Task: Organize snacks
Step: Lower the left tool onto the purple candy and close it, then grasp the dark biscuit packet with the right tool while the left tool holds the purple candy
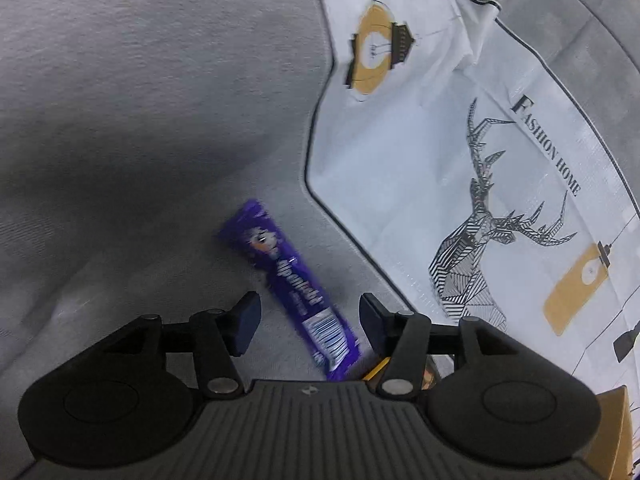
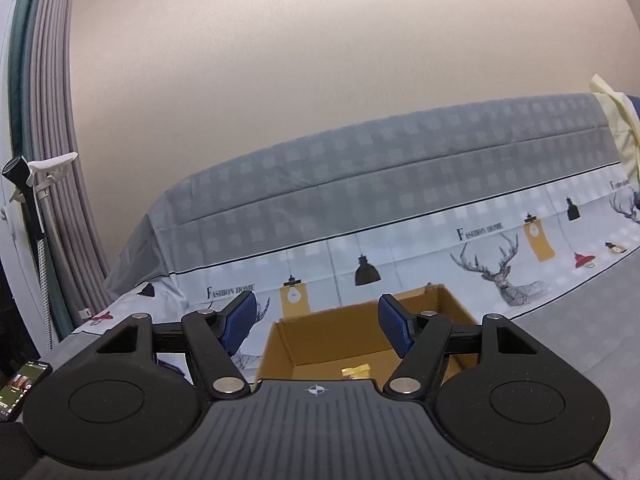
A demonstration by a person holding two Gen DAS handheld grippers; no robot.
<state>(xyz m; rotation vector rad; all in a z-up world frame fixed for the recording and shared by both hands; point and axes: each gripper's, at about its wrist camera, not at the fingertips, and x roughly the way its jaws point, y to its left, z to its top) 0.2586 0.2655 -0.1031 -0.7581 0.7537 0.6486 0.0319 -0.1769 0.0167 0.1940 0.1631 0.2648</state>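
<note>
The left tool [image 1: 310, 322] tilts downward, jaws apart; the right tool [image 2: 316, 326] points level, jaws apart.

A bedroom in a home. A bed fills the view, spread with a grey sheet [image 1: 140, 100] and a white quilt [image 2: 420, 256] printed with deer, hanging lamps and the words "Fashion Home". A folded grey checked blanket [image 2: 380, 176] lies along a plain beige wall [image 2: 320, 60]. Pleated grey curtains [image 2: 60, 120] hang at the left, and a lit phone [image 2: 20, 390] rests nearby.
</note>
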